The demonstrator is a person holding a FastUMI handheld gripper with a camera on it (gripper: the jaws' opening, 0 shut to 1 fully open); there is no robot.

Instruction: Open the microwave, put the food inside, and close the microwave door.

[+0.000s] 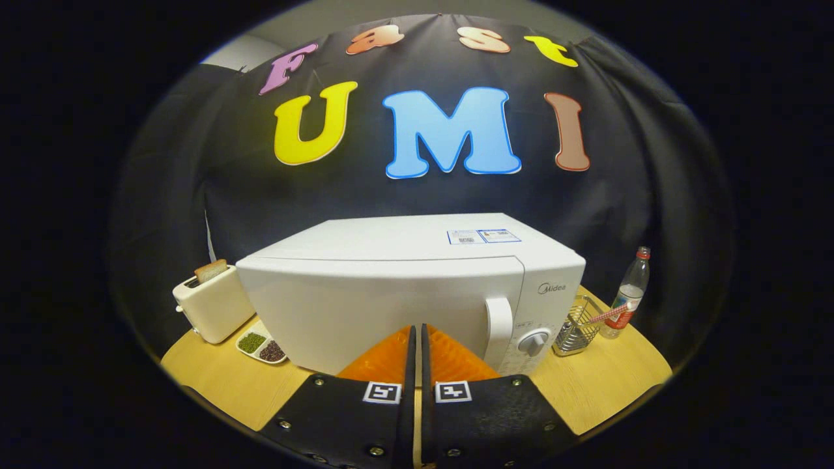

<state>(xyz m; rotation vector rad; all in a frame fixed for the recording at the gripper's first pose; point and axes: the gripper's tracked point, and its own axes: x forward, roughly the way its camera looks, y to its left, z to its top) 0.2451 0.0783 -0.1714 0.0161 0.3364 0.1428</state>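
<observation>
Gripper view shows the jaws clenched together on nothing, the two fingers (391, 355) meeting with only a thin slit between them, aimed at the lower front of the microwave (391, 293). The gripper (417, 339) hangs just short of the closed door. The door handle (499, 329), an upright white bar with its long axis vertical, stands to the right of the jaws, near but not touching, and right of it sits the round dial (534, 341). So I judge the coming move calls for a short shift rightward and a spreading of the jaws to take the bar across its narrow width.

Left of the microwave, on the table (215, 381), lies a small divided dish of food (262, 345), and behind it a toaster (210, 303) with a slice of bread (211, 270). Right of the microwave stand a wire basket (576, 329) and a bottle (631, 293).
</observation>
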